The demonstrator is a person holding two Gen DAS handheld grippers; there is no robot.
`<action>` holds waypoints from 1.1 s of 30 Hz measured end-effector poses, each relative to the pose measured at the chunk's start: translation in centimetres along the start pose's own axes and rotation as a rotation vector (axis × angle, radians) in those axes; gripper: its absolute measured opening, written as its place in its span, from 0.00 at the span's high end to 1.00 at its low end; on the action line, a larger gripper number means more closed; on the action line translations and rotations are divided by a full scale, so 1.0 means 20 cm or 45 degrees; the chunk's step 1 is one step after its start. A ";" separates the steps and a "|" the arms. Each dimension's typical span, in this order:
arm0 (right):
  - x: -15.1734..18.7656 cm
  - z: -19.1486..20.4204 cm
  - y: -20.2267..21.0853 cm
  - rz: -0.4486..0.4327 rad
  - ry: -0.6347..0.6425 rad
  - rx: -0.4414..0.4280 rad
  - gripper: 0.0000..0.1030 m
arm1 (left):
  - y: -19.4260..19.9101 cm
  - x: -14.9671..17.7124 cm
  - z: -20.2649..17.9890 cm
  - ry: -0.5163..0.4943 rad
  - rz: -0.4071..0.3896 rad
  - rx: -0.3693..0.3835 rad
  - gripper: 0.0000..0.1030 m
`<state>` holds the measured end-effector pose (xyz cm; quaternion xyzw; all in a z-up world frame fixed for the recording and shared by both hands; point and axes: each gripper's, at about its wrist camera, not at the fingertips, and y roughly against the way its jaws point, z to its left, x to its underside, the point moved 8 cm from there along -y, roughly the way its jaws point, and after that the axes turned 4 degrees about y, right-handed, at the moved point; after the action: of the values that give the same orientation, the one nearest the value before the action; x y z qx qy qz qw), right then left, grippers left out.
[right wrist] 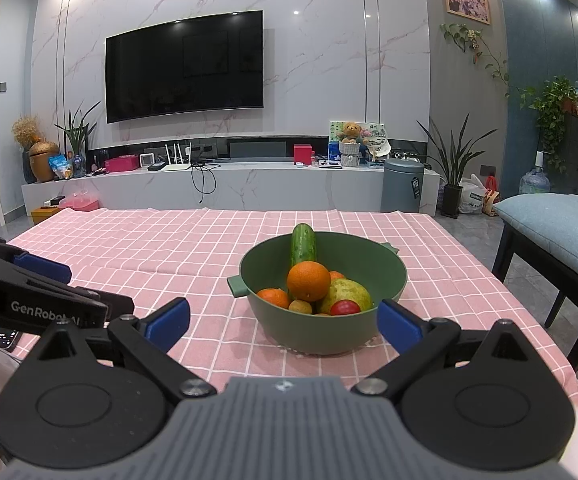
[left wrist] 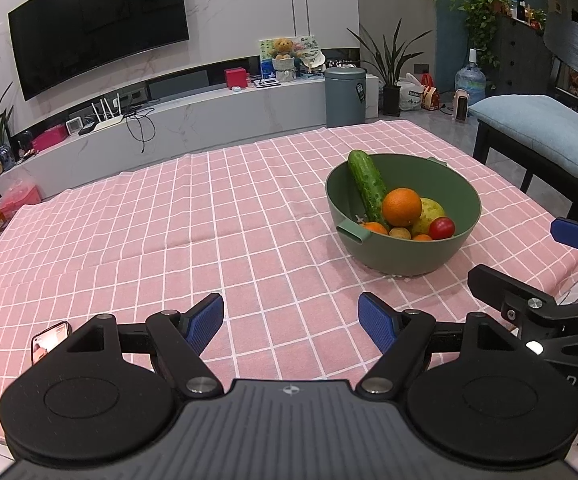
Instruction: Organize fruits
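Bowl: green bowl (right wrist: pixel 323 332) on the pink-checked counter (left wrist: pixel 169 220), dead ahead of the right gripper (right wrist: pixel 283 322), its fingers spread and empty.
Left gripper (left wrist: pixel 291 322): released too, empty; bowl lies ahead and off to its right.
Fruit: orange (right wrist: pixel 308 281) on top; cucumber (right wrist: pixel 303 245) leans lengthwise, pointing away.
Nearer hand: right, I'd say.

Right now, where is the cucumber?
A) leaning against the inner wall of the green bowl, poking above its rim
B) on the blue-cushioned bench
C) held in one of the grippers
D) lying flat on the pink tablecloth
A: the cucumber stands tilted inside the green bowl, its tip above the rim, behind the large orange.
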<state>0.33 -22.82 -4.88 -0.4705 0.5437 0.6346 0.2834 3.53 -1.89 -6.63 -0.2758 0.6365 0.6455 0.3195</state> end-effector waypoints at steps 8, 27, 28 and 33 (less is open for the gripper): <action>0.00 0.00 0.00 0.000 0.001 0.000 0.06 | 0.00 0.00 0.00 0.002 0.004 0.005 0.13; 0.00 -0.01 -0.02 0.030 -0.016 -0.009 0.05 | -0.03 -0.04 0.00 -0.024 0.023 0.042 0.13; 0.00 -0.01 -0.03 0.034 -0.017 -0.009 0.05 | -0.04 -0.04 0.00 -0.027 0.025 0.046 0.13; 0.00 -0.02 -0.07 0.076 -0.014 -0.008 0.05 | -0.07 -0.07 0.02 -0.034 0.038 0.065 0.13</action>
<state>1.62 -22.80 -5.39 -0.4513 0.5540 0.6471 0.2658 5.46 -1.64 -6.48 -0.2495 0.6525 0.6373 0.3252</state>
